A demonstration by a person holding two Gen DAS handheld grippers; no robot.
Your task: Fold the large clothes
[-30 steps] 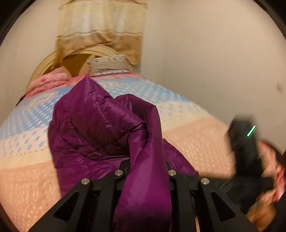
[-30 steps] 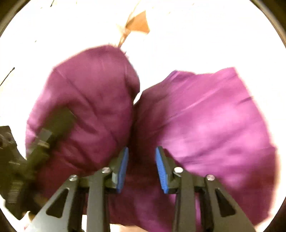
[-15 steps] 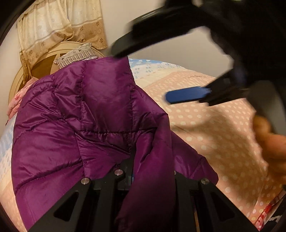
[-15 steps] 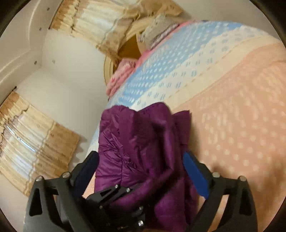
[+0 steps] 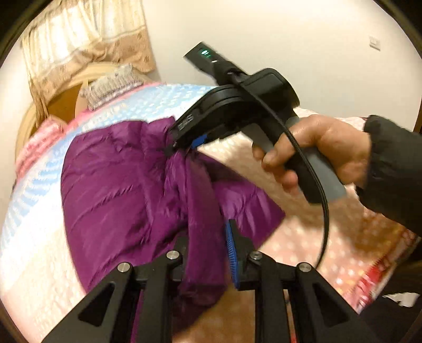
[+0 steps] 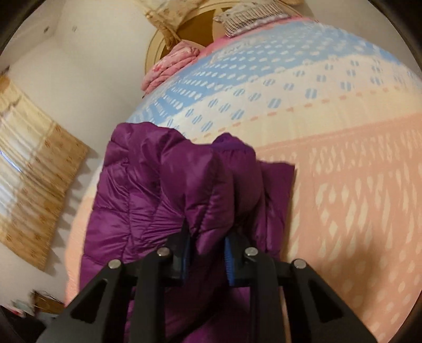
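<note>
A purple quilted jacket lies bunched on the bed, partly lifted by both grippers. My left gripper has a thick fold of it between its fingers; the jaws are opening slightly, and the fabric still fills the gap. The right gripper, held by a hand, bites the jacket's far edge. In the right wrist view the jacket is a puffy ridge, and my right gripper is closing on it, blue pads pressing both sides.
The bed has a peach, cream and blue dotted cover. A striped pillow, a pink folded blanket and a round wooden headboard are at its far end. Curtains hang on the left wall.
The right gripper stood wide open around the jacket half a second ago; it has now closed on a fold. In the left wrist view it came down onto the jacket's far edge.
</note>
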